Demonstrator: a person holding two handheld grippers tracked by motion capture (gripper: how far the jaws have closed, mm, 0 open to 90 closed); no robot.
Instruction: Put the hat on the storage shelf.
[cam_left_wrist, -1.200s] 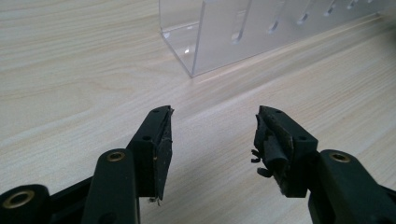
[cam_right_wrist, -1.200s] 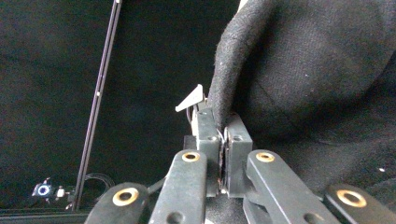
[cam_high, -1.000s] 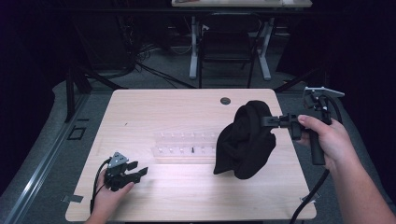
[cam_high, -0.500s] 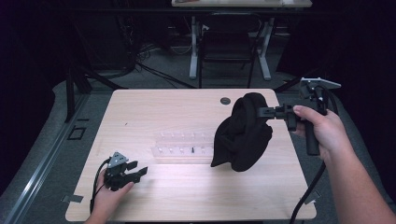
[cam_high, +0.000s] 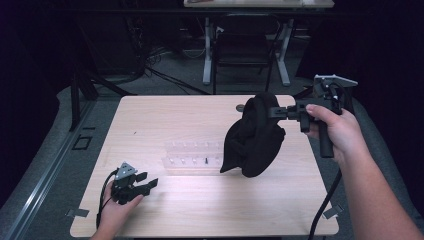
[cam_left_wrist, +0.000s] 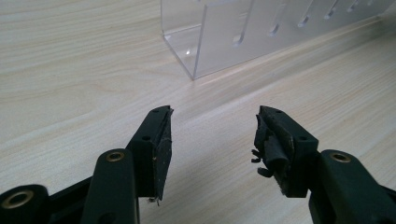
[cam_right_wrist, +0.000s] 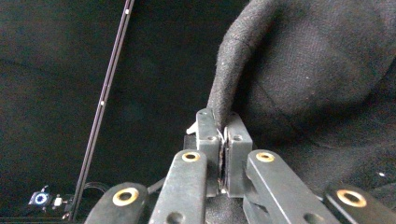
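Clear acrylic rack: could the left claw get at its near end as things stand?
Probably yes. The left claw is open and empty, facing the clear acrylic rack over bare table; the black cloth hangs at the rack's far end.

Your rack sits mid-counter. Your left gripper rests on the counter before the rack, toward the left. Your right gripper holds the cloth above the rack's right end.

Bright overhead light on the table, dark surroundings, high view slightly soft.
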